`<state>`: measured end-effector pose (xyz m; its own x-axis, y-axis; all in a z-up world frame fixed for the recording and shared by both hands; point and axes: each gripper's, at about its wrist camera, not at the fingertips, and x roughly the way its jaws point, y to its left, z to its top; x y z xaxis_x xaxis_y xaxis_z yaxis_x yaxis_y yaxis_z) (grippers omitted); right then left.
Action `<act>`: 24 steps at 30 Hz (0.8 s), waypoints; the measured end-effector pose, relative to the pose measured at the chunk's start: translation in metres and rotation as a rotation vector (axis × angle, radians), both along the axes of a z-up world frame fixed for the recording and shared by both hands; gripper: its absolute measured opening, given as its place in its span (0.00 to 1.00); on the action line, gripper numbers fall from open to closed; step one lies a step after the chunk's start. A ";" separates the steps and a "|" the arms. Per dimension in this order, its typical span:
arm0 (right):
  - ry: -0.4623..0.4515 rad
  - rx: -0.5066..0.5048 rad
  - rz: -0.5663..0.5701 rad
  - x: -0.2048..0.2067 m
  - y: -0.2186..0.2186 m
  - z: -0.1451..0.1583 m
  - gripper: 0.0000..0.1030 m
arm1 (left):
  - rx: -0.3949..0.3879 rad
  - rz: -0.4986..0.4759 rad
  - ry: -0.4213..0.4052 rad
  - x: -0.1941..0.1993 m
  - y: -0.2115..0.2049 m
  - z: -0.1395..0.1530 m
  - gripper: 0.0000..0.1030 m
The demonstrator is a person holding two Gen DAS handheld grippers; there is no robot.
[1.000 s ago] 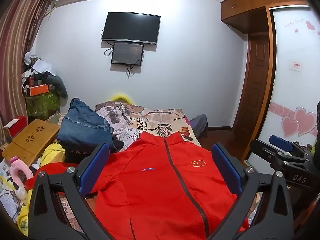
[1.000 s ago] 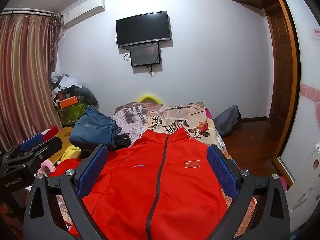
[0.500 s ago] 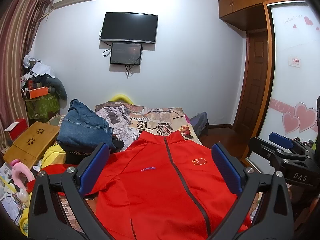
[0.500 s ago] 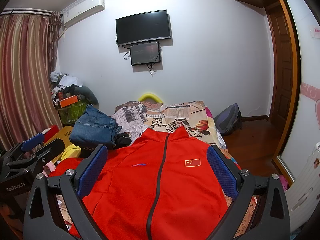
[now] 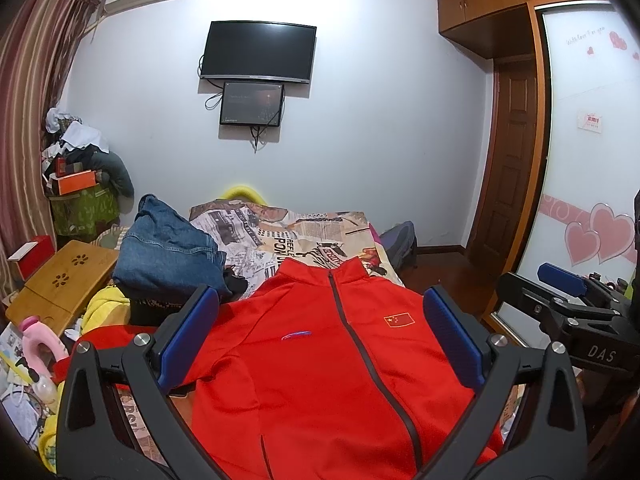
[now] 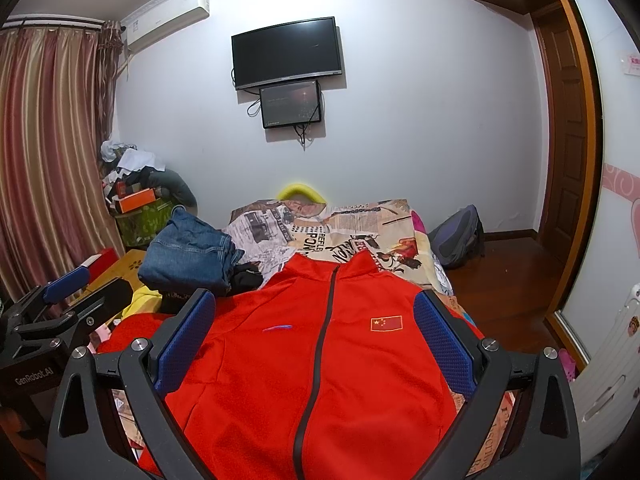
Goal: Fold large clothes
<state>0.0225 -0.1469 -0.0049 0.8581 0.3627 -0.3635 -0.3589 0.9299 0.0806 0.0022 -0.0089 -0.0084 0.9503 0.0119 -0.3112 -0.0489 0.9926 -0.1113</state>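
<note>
A red zip-up jacket (image 5: 320, 368) (image 6: 320, 360) lies front-up and spread flat on the bed, collar toward the far wall, with a small flag badge (image 6: 386, 323) on its chest. My left gripper (image 5: 320, 320) hovers above its lower half, wide open with nothing between the blue pads. My right gripper (image 6: 316, 320) hangs likewise above the jacket, open and empty. Each gripper shows at the edge of the other's view: the right one (image 5: 568, 304) on the right of the left wrist view, the left one (image 6: 60, 304) on the left of the right wrist view. One red sleeve runs off to the left.
Folded blue jeans (image 5: 168, 252) and dark clothes lie on the bed left of the collar, on a newspaper-print cover (image 5: 304, 236). A wooden lap table (image 5: 60, 280) and clutter stand on the left. A backpack (image 6: 456, 240) sits on the wood floor at right, near a door and wardrobe.
Both views have shifted only slightly; the jacket lies as before and both grippers stay open above it.
</note>
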 end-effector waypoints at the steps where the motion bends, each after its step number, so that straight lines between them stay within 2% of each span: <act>1: 0.000 0.000 0.000 0.000 0.000 0.000 0.96 | -0.001 0.000 0.000 0.000 0.000 0.000 1.00; 24: 0.006 -0.005 0.004 0.001 0.004 -0.006 0.96 | -0.010 0.003 0.010 0.005 0.003 -0.003 1.00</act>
